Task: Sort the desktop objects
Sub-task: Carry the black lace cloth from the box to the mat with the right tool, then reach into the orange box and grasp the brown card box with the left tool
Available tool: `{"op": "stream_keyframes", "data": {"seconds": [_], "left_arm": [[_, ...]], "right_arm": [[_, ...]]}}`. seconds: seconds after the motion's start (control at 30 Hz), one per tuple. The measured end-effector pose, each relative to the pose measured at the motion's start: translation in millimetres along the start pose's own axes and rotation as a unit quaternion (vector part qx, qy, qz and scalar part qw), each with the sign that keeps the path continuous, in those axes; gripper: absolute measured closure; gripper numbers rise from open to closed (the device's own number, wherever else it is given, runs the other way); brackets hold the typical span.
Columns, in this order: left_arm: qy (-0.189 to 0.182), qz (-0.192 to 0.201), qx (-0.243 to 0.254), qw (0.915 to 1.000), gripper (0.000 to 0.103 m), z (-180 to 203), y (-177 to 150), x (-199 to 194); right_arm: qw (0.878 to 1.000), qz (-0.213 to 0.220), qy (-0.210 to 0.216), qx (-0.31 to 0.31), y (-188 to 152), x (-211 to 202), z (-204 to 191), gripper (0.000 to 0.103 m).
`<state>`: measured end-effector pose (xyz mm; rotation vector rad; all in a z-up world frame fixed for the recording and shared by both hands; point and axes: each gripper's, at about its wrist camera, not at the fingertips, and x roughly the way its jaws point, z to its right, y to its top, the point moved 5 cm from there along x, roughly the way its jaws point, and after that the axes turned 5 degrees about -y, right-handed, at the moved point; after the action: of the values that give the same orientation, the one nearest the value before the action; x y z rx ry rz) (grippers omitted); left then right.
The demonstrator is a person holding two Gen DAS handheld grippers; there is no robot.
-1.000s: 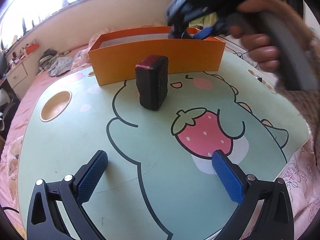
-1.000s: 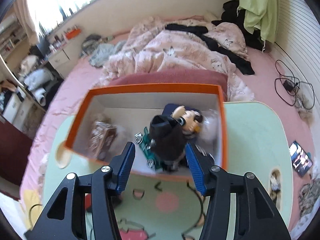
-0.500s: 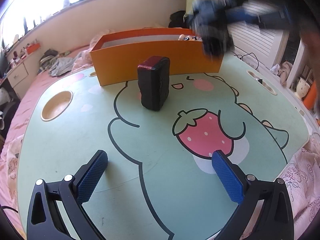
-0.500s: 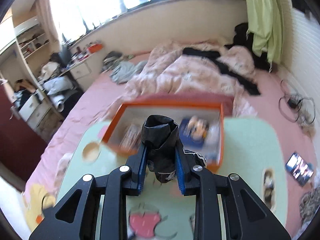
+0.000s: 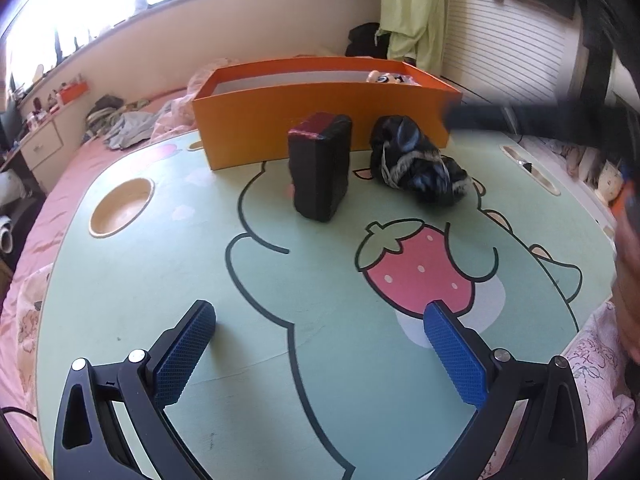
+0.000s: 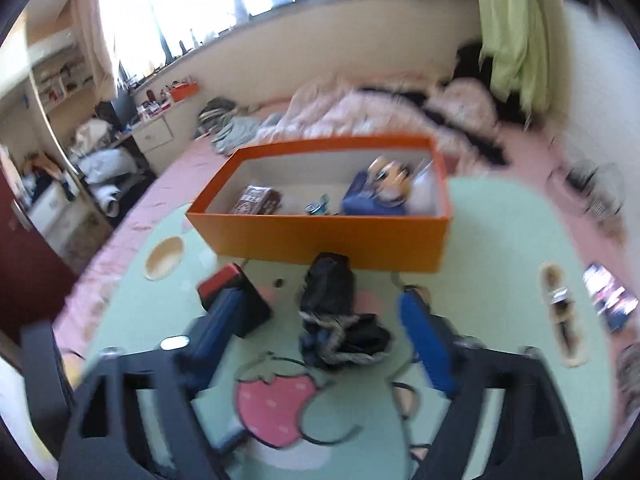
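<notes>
An orange box (image 5: 320, 116) stands at the far side of the green cartoon table (image 5: 160, 272); it also shows in the right wrist view (image 6: 328, 236) with a doll (image 6: 390, 178), a brown packet (image 6: 256, 200) and small items inside. A black block with a red top (image 5: 320, 168) stands in front of it. A black crumpled pouch (image 5: 416, 164) lies beside the block, also in the right wrist view (image 6: 340, 320). My left gripper (image 5: 316, 344) is open and empty near the table's front. My right gripper (image 6: 324, 336) is open above the pouch, blurred.
A round cup recess (image 5: 120, 206) sits at the table's left. A slot recess (image 6: 560, 312) lies at the right edge. A bed with pink bedding (image 6: 380, 116) lies behind the table. A phone (image 6: 608, 296) lies to the right.
My right gripper lifted the black pouch out of the orange box, carried it to the table in front of the box, opened and let it go. The left gripper stayed still.
</notes>
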<state>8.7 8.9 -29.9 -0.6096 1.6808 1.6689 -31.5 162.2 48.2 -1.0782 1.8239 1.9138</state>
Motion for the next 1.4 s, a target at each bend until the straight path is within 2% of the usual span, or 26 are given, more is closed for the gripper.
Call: {"op": "stream_keyframes", "data": {"seconds": [0.1,0.23,0.3,0.37,0.47,0.53,0.57,0.77,0.87,1.0,1.1,1.13,1.17,1.23,1.3,1.4], "left_arm": [[0.007,0.001,-0.007,1.0,0.0,-3,-1,-1],[0.018,0.004,-0.022,0.9996,0.0,-10,-3,-3],[0.021,0.007,-0.03,0.9993,0.0,-14,-3,-4],[0.021,0.009,-0.038,0.999,0.0,-17,-3,-5],[0.023,0.009,-0.039,0.9989,0.0,-17,-3,-4],[0.022,0.011,-0.041,0.9989,0.0,-19,-3,-5],[0.021,0.013,-0.043,0.9988,0.0,-19,-3,-5],[0.009,0.029,-0.064,0.9975,0.0,-31,4,-14],[0.002,0.034,-0.047,0.9983,0.001,-33,20,-21],[0.005,0.063,-0.005,0.998,0.011,-36,66,-37],[-0.016,0.056,0.008,0.9983,0.032,-39,103,-37],[-0.03,0.043,0.009,0.9986,0.039,-40,121,-31],[-0.041,0.03,0.01,0.9986,0.042,-41,134,-25],[-0.046,-0.004,0.012,0.9989,0.056,-44,156,-5],[-0.043,-0.044,0.011,0.998,0.061,-47,174,19],[-0.038,-0.087,-0.003,0.9955,0.061,-53,189,52]], "right_arm": [[0.998,-0.033,-0.024,-0.036,-23,3,-2,0.019],[0.995,-0.094,-0.009,-0.018,-49,22,7,0.019],[0.993,-0.115,-0.021,-0.014,-54,31,12,0.018],[0.991,-0.119,-0.055,-0.029,-54,35,13,0.016],[0.991,-0.118,-0.051,-0.029,-55,35,16,0.011],[0.991,-0.122,-0.051,-0.026,-56,36,18,0.001],[0.99,-0.125,-0.051,-0.026,-58,38,19,0.0],[0.991,-0.124,-0.05,-0.026,-60,40,21,0.0],[0.991,-0.123,-0.05,-0.026,-60,40,22,0.0],[0.991,-0.123,-0.051,-0.026,-62,36,17,0.0],[0.991,-0.122,-0.051,-0.027,-61,36,17,0.0],[0.991,-0.123,-0.051,-0.027,-61,36,17,0.0],[0.991,-0.123,-0.051,-0.026,-61,36,17,0.0],[0.991,-0.122,-0.051,-0.027,-62,36,17,0.0],[0.991,-0.122,-0.051,-0.026,-62,36,17,0.0],[0.991,-0.122,-0.051,-0.026,-62,36,17,0.0]]}}
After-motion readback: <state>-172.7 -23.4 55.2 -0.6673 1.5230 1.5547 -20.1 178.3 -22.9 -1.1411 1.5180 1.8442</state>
